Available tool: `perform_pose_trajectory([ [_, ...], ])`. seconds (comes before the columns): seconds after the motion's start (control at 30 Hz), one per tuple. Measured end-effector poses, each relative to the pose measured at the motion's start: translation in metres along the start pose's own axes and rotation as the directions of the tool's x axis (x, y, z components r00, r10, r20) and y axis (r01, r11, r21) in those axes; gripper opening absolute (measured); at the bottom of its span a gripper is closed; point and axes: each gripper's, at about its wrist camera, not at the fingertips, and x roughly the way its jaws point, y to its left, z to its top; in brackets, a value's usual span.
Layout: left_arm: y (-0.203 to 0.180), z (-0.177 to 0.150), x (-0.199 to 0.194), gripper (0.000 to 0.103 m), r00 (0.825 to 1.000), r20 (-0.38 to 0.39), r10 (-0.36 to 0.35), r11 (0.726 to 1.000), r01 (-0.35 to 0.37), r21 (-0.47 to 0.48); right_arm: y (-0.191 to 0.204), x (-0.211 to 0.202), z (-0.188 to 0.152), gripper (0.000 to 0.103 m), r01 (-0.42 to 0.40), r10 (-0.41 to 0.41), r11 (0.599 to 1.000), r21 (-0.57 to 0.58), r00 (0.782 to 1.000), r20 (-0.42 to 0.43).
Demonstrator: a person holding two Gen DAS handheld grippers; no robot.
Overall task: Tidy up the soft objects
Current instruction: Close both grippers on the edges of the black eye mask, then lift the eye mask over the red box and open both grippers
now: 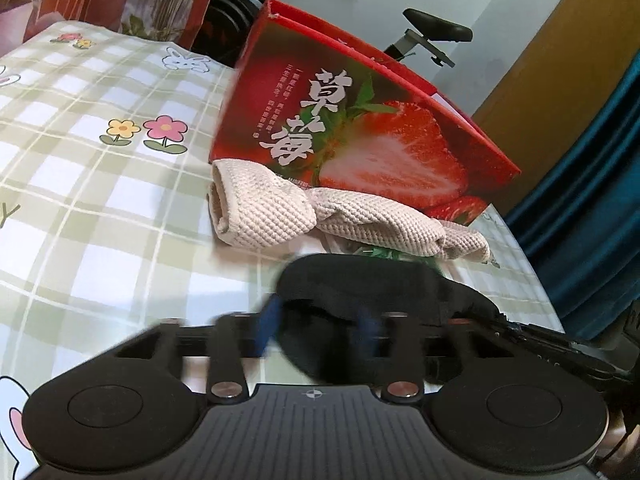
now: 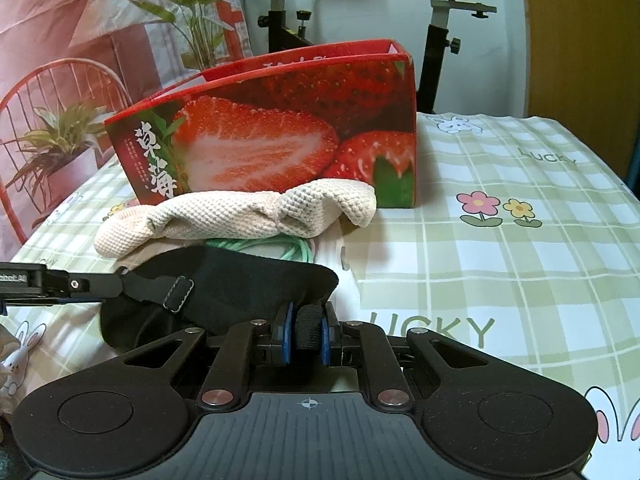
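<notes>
One red box (image 2: pixel 280 128) stands on the checked cloth (image 2: pixel 500 272), with one beige knit piece (image 2: pixel 240 216) against its front and green cord (image 2: pixel 288 249) half hidden beneath. One black mask (image 2: pixel 240 288) lies nearest. The right gripper (image 2: pixel 307 334) is pinched on its strap (image 2: pixel 308 328); the left gripper (image 1: pixel 320 330), blurred, is nearly pressed together around the mask, contact unclear.

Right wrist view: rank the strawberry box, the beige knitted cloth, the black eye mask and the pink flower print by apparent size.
1. Strawberry box, clearly largest.
2. and 3. Beige knitted cloth and black eye mask look alike; the mask is nearer and partly hidden, so unranked.
4. Pink flower print, smallest.
</notes>
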Motion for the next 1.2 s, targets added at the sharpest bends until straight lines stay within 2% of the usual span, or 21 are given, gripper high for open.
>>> perform_pose_trajectory([
  [0.03, 0.0, 0.0, -0.002, 0.015, 1.0, 0.009, 0.011, 1.0, -0.011, 0.0, 0.0, -0.001, 0.0, 0.013, -0.001, 0.001, 1.0, 0.0, 1.0, 0.0],
  [0.17, 0.001, 0.003, -0.014, 0.006, 0.997, 0.072, 0.027, 0.999, -0.028, 0.017, 0.001, -0.007, 0.004, 0.012, -0.007, 0.007, 1.0, -0.006, 1.0, 0.026],
  [0.43, -0.019, 0.008, -0.042, 0.004, 0.985, 0.169, 0.034, 0.992, -0.053, 0.113, 0.011, -0.032, 0.018, 0.01, -0.046, 0.051, 0.998, -0.052, 0.992, 0.114],
  [0.6, -0.031, 0.018, -0.067, 0.004, 0.966, 0.258, 0.018, 0.985, -0.062, 0.161, 0.016, -0.056, 0.038, 0.01, -0.068, 0.083, 0.994, -0.083, 0.977, 0.194],
  [0.87, -0.061, 0.061, -0.091, 0.004, 0.919, 0.394, -0.014, 0.968, -0.086, 0.235, 0.028, -0.085, 0.093, 0.01, -0.072, 0.124, 0.983, -0.17, 0.939, 0.32],
  [1.03, -0.082, 0.094, -0.079, 0.004, 0.906, 0.423, -0.028, 0.944, -0.116, 0.309, 0.04, -0.079, 0.135, 0.01, -0.039, 0.125, 0.972, -0.232, 0.921, 0.369],
  [1.2, -0.087, 0.124, -0.056, 0.004, 0.903, 0.429, -0.009, 0.942, -0.136, 0.306, 0.045, -0.055, 0.175, 0.01, 0.002, 0.103, 0.965, -0.261, 0.915, 0.389],
])
